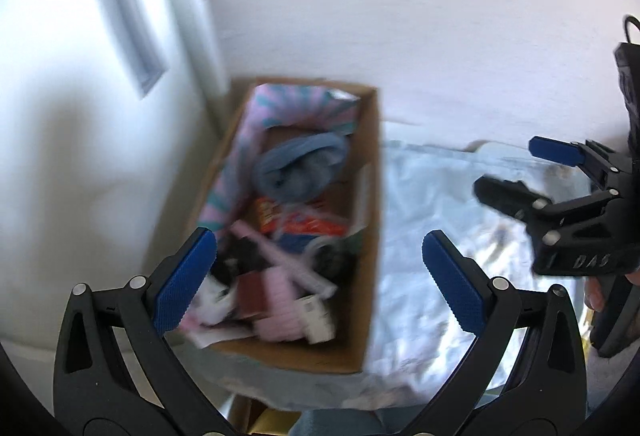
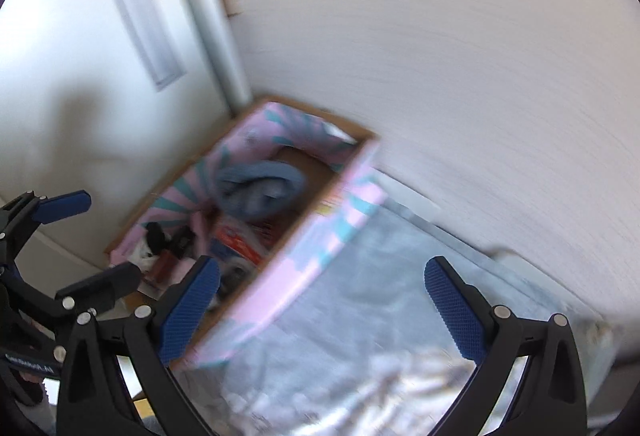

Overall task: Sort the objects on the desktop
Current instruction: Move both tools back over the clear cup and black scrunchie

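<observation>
Left wrist view first, nearest in: my left tongs (image 1: 316,280) stand spread as wide as they go, with nothing between the blue pads (image 1: 182,284). Right wrist view gives the same for my right tongs (image 2: 320,304): fully spread, holding nothing.

Just beyond both lies a crinkled silvery-blue sheet (image 1: 424,220), some foil or plastic wrap, I judge, spread over the surface beside the cardboard box (image 1: 370,228). That box sits against the white wall (image 1: 100,196) in the corner and holds the sorted clutter: pink items (image 1: 280,300) at the near end, an orange packet (image 1: 296,222) mid-box, a bundled blue cloth (image 1: 300,168) further in, and a pink-and-teal striped cloth (image 1: 296,108) draped along the far rim.

Risks as I see them: both frames are smeared, so fast hands could clip the box rim and skew it. The 2 tongs hang close together, and a crossing reach may knock one into the other. The pile looks heaped at the near end; another drop there could spill over. The sheet looks slippery and could slide if snagged.
</observation>
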Available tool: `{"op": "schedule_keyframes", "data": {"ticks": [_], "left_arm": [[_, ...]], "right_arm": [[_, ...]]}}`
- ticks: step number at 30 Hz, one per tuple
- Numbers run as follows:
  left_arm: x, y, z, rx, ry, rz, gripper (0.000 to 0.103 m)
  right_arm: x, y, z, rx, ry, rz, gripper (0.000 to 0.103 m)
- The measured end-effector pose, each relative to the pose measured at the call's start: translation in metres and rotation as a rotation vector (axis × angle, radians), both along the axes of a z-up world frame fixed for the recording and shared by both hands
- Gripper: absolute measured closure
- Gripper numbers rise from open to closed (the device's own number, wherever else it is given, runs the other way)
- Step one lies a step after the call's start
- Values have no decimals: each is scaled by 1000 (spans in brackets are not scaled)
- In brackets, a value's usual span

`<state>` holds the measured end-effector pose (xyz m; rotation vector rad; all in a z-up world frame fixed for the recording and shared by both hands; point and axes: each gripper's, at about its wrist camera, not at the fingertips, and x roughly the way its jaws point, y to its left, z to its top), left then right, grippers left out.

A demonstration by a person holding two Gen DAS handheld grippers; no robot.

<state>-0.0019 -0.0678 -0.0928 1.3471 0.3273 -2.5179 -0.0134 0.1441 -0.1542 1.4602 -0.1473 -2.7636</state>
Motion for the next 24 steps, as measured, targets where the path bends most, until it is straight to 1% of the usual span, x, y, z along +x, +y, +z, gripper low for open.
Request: {"op": "schedule_keyframes", "data": {"ticks": [3, 6, 9, 11, 14, 19, 22, 24], "left_arm": [[-16, 20, 4, 9, 28, -55, 0], [-33, 42, 7, -10, 35, -111, 0], [-49, 64, 8, -24, 31, -162, 0], [-59, 77, 6, -23, 25, -186, 0], [-71, 97, 0, -19, 9, -223, 0], [-87, 120, -22, -16, -33, -250, 0], [-105, 132, -44, 1, -66, -260, 0], [-116, 140, -60, 5, -84, -265, 0]], "right_arm": [[24, 36, 10, -27, 48, -120, 1], [46, 72, 14, -61, 55, -206, 1], [69, 103, 16, -51, 52, -283, 1], [83, 121, 15, -23, 36, -327, 1], [98, 139, 14, 13, 25, -356, 1], [116, 160, -2, 9, 5, -380, 1], [116, 166, -19, 22, -30, -363, 1], [115, 169, -32, 20, -52, -327, 1]]}}
